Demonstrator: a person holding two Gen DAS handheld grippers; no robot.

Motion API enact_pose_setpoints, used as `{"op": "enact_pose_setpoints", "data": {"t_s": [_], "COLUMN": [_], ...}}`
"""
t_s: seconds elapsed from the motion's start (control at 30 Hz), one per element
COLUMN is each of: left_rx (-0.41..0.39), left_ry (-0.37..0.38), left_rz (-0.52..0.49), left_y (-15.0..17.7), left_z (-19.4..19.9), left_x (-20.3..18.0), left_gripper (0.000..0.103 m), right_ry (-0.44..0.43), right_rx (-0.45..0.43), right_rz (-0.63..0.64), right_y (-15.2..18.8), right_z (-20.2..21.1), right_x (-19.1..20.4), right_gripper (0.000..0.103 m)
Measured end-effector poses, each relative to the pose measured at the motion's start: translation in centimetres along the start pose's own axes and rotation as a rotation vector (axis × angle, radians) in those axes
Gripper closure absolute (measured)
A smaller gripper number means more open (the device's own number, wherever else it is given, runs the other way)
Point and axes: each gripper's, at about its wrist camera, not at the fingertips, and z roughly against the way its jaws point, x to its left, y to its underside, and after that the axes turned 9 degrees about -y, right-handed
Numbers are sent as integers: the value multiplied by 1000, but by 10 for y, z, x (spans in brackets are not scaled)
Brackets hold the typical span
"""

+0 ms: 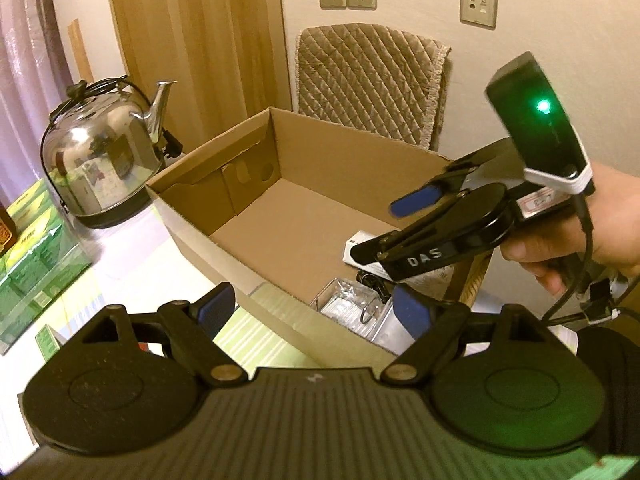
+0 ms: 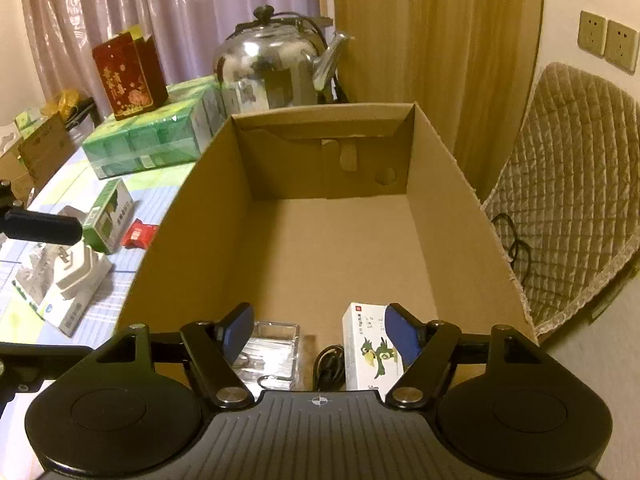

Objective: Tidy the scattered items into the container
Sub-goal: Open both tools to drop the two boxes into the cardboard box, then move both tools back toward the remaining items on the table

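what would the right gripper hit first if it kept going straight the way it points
Probably the bare floor of the cardboard box. The right gripper points down into it, open, with the clear plastic case and the white bird carton off to either side. Depth is unclear.

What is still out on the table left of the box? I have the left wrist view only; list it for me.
Observer: A red packet lies between a small green box and the cardboard box's left wall.
Operator: Go on, report anything nearer.
Observer: A white plug adapter lies on a flat white carton.
Operator: Now tell me what the right gripper holds.
Observer: Nothing; the right gripper is open above a white box printed with green birds, lying inside.
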Motion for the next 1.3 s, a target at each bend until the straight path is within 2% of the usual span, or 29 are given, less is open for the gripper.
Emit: {"op": "enact_pose_setpoints", "data": {"t_s": [0.07,0.13,0.17,0.37,0.57,0.83,1.13,1.3], "left_rx": [-2,-8,-10,-21,-24,11,67,85], "left_ry": [-3,-8,-10,-43,-115,-252,-372,-410], "left_rz": [13,25,34,93,187,299,496,542], "left_y": [3,7,9,27,55,119,205,233], "left_z": [4,10,14,42,78,129,177,191], "left_x": [2,4,5,17,35,56,93,103], "left_gripper": [20,19,18,14,8,1,1,1], "right_ry": [-1,4,11,4,-33,-149,-261,-283], "right_rx": [-17,-38,-49,-68,-111,-165,-140,-103], "right_rz": [-5,-1,6,15,27,91,169,207], "right_y": [0,1,2,5,8,19,32,36], "right_z": [6,13,17,35,58,84,72,56], "right_x": [3,7,10,27,55,118,186,209], "right_gripper": [18,4,2,2,2,2,2,2]}}
